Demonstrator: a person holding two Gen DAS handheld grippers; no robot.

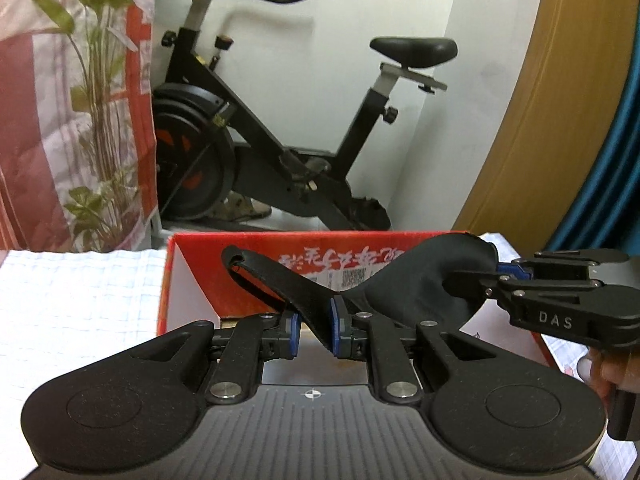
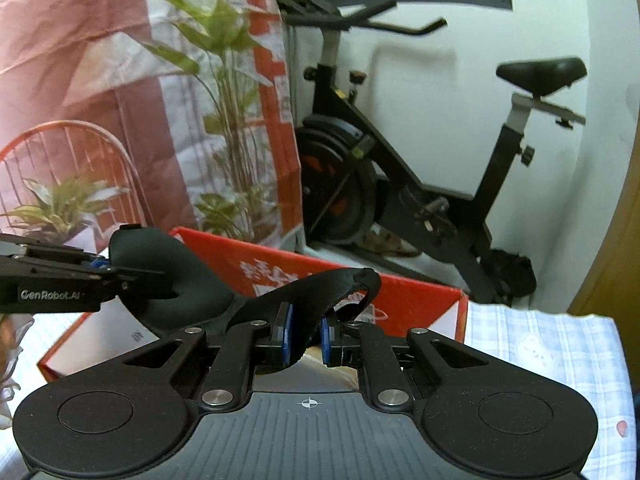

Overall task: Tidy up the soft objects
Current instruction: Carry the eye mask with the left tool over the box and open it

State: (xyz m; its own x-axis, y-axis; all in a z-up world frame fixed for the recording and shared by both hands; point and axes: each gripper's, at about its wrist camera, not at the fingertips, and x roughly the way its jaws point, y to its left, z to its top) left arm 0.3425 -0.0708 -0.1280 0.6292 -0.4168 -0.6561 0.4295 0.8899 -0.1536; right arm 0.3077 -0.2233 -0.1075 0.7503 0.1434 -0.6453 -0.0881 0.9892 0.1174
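A black padded eye mask [image 1: 400, 280] with a looped strap [image 1: 240, 264] hangs stretched between both grippers, just above an open red cardboard box [image 1: 188, 280]. My left gripper [image 1: 314, 330] is shut on the strap between its blue pads. From the right, my right gripper [image 1: 508, 274] pinches the padded end. In the right wrist view my right gripper [image 2: 305, 338] is shut on a strap, whose loop [image 2: 364, 280] rises beyond the fingers. The left gripper [image 2: 104, 268] clamps the mask's pad [image 2: 180, 284] over the red box [image 2: 420, 304].
The box sits on a white checked cloth [image 1: 80, 300]. Behind it stand a black exercise bike [image 1: 280, 140], a leafy plant [image 1: 100, 100] against a red and white bag, and an orange wire chair [image 2: 60, 148]. A wooden panel [image 1: 540, 120] rises on the right. A person's hand [image 1: 600, 364] holds the right gripper.
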